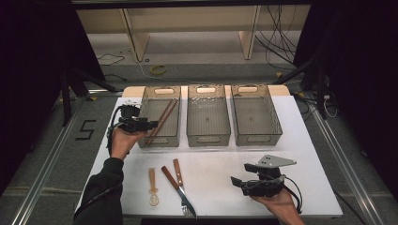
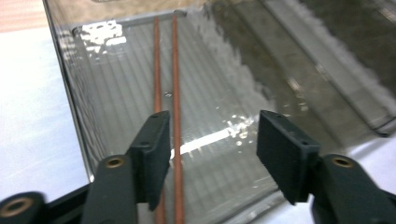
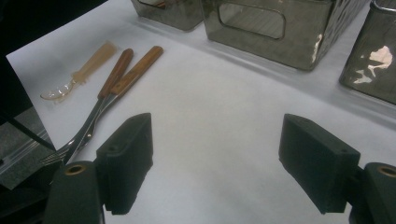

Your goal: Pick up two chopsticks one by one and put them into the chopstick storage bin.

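A white table (image 1: 300,154) stands in a dim room, with three clear grey bins in a row along its far edge and bare floor and cables beyond. The chopsticks (image 1: 162,119) lie side by side in the left bin (image 1: 143,105), slanting from its far right corner toward its near left one; in the left gripper view they run straight along the ribbed floor of the bin. The left gripper (image 1: 151,124) hangs over the near end of that bin with its jaws spread and nothing pinched between them: one stick passes just beside the left pad, seemingly below it rather than touching, though the angle makes that hard to judge. The pair looks delivered, so the sound move here is to lift straight up, clear of the bin wall, before swinging away, so the pad does not drag a stick askew. The middle bin (image 1: 208,140) and right bin (image 1: 277,129) are bare. On the near table lie a pale plastic spoon (image 1: 153,187) and, crossing each other, a wooden-handled knife (image 1: 178,174) and fork (image 1: 179,192). The right gripper (image 1: 239,174) rests low near the front edge, jaws wide apart and holding nothing.
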Available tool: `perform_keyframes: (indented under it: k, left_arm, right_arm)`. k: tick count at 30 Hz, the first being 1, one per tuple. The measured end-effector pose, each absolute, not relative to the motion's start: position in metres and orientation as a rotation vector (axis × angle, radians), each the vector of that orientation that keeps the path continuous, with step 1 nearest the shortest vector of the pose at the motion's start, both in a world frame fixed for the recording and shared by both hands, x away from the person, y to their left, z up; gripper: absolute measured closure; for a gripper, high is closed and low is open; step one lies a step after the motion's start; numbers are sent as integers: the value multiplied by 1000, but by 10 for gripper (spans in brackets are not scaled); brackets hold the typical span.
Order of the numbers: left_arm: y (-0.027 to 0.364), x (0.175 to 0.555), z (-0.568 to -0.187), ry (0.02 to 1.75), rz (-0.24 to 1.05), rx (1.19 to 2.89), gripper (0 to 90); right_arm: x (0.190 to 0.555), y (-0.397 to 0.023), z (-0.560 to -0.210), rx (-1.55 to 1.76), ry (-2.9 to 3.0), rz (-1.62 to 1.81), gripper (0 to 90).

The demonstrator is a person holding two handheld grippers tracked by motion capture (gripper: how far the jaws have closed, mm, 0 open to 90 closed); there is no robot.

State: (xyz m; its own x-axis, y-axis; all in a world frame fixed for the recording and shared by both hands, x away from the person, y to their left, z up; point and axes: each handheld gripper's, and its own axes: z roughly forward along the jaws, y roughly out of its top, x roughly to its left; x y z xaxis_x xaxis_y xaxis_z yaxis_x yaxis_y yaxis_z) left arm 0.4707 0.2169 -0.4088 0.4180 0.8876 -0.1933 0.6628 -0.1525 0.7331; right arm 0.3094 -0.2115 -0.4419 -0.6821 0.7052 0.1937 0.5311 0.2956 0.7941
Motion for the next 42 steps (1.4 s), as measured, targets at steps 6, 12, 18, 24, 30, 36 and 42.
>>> perform_keyframes:
  k: [6, 12, 18, 24, 30, 36, 42]
  left_arm:
    - [213, 450, -402, 1296, 340, 1879, 312]
    - [205, 435, -411, 1298, 313, 1928, 264]
    - [198, 423, -418, 1302, 307, 1982, 232]
    - [203, 411, -422, 1329, 294, 1978, 218]
    - [207, 400, -430, 1340, 275, 1991, 206]
    - [207, 392, -436, 1340, 282, 1989, 191]
    - [206, 384, -443, 1349, 263, 2012, 183]
  right_arm:
    - [309, -212, -441, 1146, 2364, 1335, 270]
    - [308, -213, -441, 1149, 2358, 1333, 269]
    - [307, -213, -441, 1139, 2356, 1331, 269]
    - [308, -213, -442, 1140, 2357, 1325, 269]
    - [308, -214, -444, 1153, 2361, 1327, 269]
    - [308, -214, -444, 1151, 2355, 1327, 268]
    - [309, -215, -444, 1160, 2348, 1331, 269]
